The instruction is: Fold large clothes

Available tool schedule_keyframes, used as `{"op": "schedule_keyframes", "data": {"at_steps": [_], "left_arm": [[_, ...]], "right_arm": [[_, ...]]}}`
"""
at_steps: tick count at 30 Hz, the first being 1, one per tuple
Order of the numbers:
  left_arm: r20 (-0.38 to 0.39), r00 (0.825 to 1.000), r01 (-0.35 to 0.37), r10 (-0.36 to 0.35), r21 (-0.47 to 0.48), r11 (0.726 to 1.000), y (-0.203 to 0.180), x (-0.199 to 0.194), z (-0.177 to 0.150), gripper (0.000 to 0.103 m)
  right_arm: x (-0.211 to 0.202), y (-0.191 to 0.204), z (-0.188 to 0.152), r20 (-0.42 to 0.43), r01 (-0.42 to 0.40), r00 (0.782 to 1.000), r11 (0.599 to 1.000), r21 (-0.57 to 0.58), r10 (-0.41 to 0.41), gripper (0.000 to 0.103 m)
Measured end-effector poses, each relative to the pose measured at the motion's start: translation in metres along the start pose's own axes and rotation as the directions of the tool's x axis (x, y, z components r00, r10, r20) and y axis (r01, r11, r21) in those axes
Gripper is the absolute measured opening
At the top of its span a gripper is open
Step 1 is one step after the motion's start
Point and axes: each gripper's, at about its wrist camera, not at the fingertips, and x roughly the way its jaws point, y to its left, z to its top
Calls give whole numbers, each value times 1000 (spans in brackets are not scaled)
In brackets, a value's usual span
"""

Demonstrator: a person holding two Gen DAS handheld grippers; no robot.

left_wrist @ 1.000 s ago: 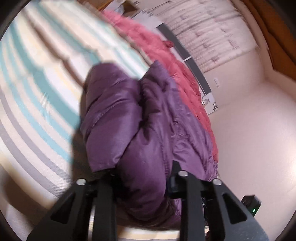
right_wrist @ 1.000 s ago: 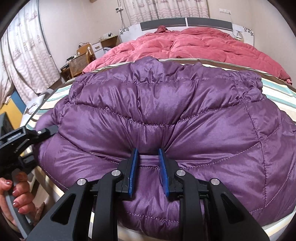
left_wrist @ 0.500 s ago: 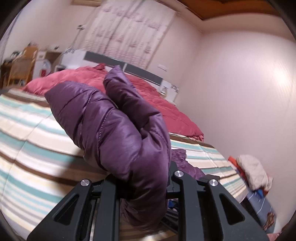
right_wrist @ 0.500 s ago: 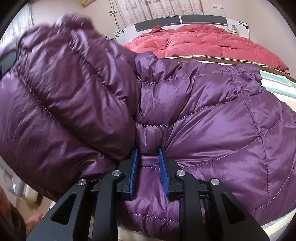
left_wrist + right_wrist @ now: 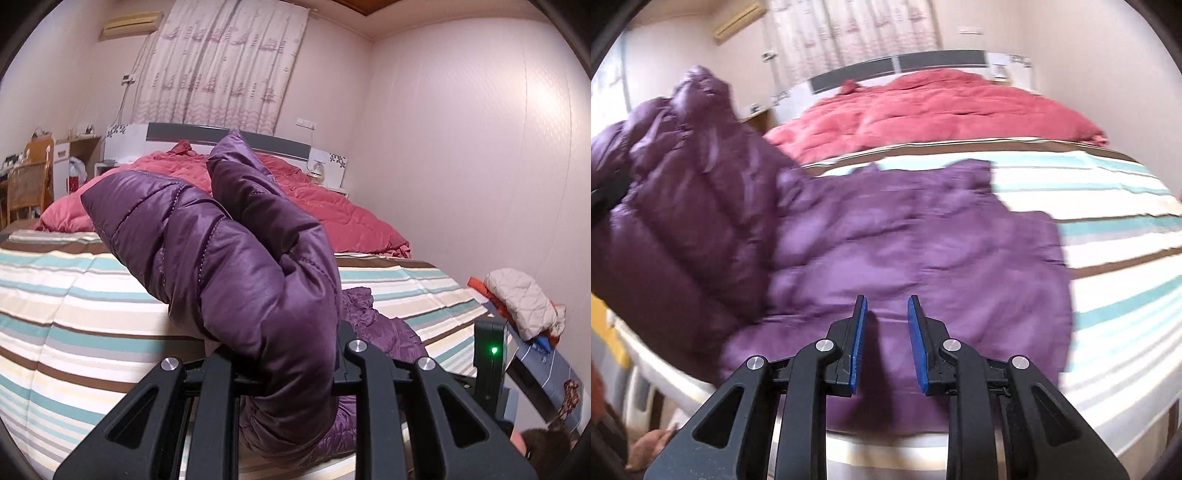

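- Purple quilted down jacket (image 5: pixel 923 236), shiny and puffy, lies on the striped bedsheet (image 5: pixel 1108 229) near the foot of the bed; its main body is spread flat there, while one side is raised off the sheet.
- Left gripper (image 5: pixel 284 373) is clamped on that raised side: a thick bunch of quilted fabric fills the gap between the jaws and hides the pads. The held part stands above the bed and droops forward over the gripper in the left wrist view.
- A second ago this same bunch hung against the sheet with the gripper rolled on its side; now the view is level and the fabric is lifted clear, so the side of the jacket has been swung up and is ready to be laid across the body.
- Right gripper (image 5: pixel 884 328) shows narrow jaws with both blue pads bare. Half a second ago a ridge of the hem was pinched between them; now nothing is between them and the jacket lies below, so this hand has let go and drawn back. The right wrist view is blurred, which fits that motion.
- Judged from this, the fold is in its first stage: the lifted side has still to be carried over and set down on the flat part.
- Red rumpled quilt (image 5: pixel 332 214) sits at the head of the bed, well apart from the jacket.
- A risk: the slippery puffy fabric may spring open once released.
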Motion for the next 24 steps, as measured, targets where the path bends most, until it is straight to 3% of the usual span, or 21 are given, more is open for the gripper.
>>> {"op": "schedule_keyframes", "data": {"at_steps": [5,11,19,24], "left_arm": [[-25,1000,12,-10,74,997,-24,4,3,18],[-73,996,62,-54,118,991,-54,15,3,19],[-167,980,140,-111,176,974,-91,41,-12,19],[-216,970,161,-115,211,964,-102,55,-21,19]], "right_arm": [[-11,-29,0,17,95,995,995,31,-96,24],[-21,-67,2,45,270,961,961,52,-272,24],[-18,-96,0,20,332,942,938,102,-335,24],[-22,-107,-3,12,333,941,934,128,-337,24]]}}
